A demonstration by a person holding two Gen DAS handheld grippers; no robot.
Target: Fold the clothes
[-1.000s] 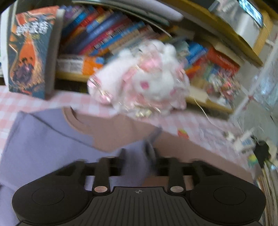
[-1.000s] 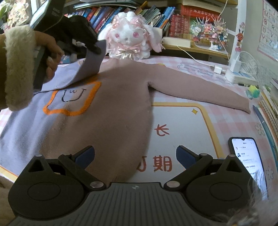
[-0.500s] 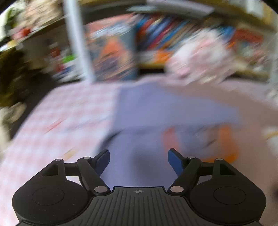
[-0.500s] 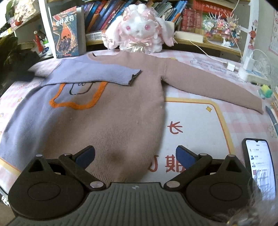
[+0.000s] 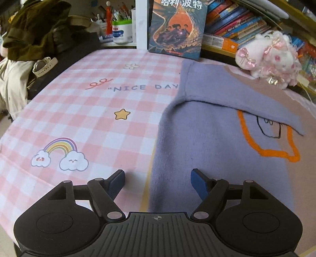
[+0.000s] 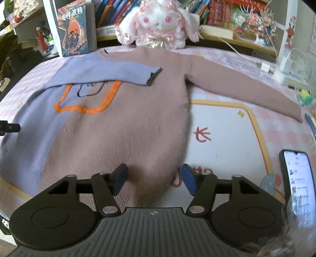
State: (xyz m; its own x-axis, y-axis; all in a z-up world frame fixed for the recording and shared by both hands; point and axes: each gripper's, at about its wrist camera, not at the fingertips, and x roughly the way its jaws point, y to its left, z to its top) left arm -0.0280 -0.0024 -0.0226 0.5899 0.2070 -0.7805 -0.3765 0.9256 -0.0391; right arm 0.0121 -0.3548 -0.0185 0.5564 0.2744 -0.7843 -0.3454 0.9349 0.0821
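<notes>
Pink checked cloth (image 5: pixel 83 110) covers the table you are working at, with bookshelves (image 6: pixel 110 11) running along the top of both frames. Your sweater (image 6: pixel 128 122) lies flat across the middle of the right wrist view, mauve over most of the body and lilac on the frame's left side, with an orange outline on the chest. Its lilac sleeve (image 6: pixel 102 74) is folded across the chest, cuff ending near the centre; the mauve sleeve (image 6: pixel 243 91) stretches out straight toward the right edge. A white and pink plush rabbit (image 6: pixel 160 21) sits just beyond the collar at top centre. A phone (image 6: pixel 298 174) with a lit screen lies at lower right. Your right gripper (image 6: pixel 154 179) hangs over the sweater's hem, released, nothing between the jaws. In the left wrist view, your left gripper (image 5: pixel 158 182) is likewise spread wide and empty, straddling the sweater's lilac edge (image 5: pixel 156 150) at bottom centre.
</notes>
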